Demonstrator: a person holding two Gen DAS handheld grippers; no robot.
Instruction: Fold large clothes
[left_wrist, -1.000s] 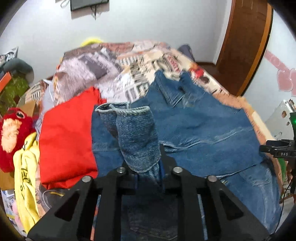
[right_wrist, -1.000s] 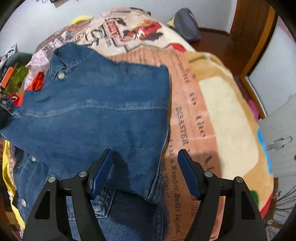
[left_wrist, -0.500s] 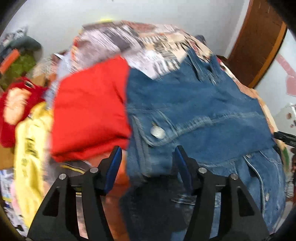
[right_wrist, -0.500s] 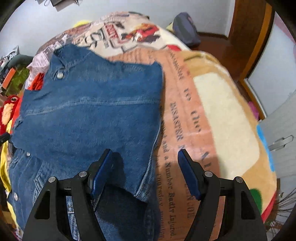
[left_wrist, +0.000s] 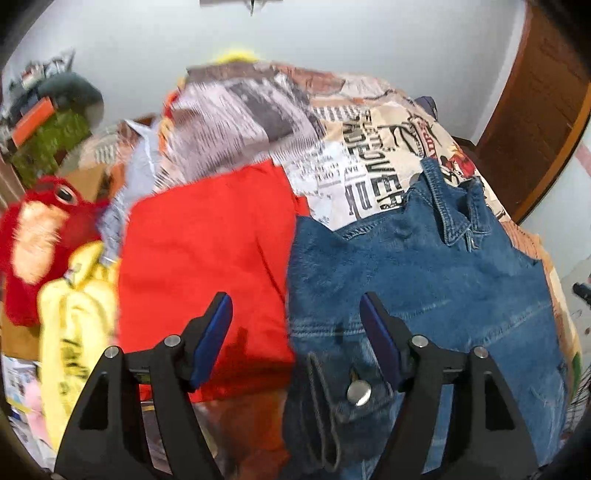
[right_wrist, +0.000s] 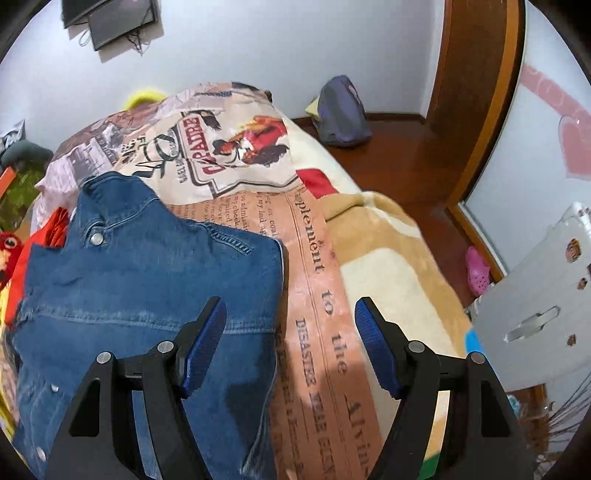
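Observation:
A blue denim jacket (left_wrist: 436, 280) lies spread on the printed bedspread (left_wrist: 369, 162), collar toward the far wall, both sleeves folded in. My left gripper (left_wrist: 295, 325) hovers above the jacket's left edge, beside a red garment (left_wrist: 207, 266); its jaws are opening and hold nothing. A metal button (left_wrist: 359, 393) shows just below its blue pads. In the right wrist view the jacket (right_wrist: 140, 288) fills the left side. My right gripper (right_wrist: 290, 332) stands open above the jacket's right edge and the bedspread (right_wrist: 325, 295), with nothing gripped.
A yellow garment (left_wrist: 74, 332) and a red plush toy (left_wrist: 33, 236) lie left of the red garment. To the right of the bed are wooden floor (right_wrist: 399, 155), a purple bag (right_wrist: 341, 112), a pink shoe (right_wrist: 477, 275), a white panel (right_wrist: 535, 310) and a brown door frame (right_wrist: 476, 92).
My left gripper let go of the denim sleeve cuff, opened and swung left over the jacket's edge. The right gripper, open throughout, drew back and tipped up, showing more room.

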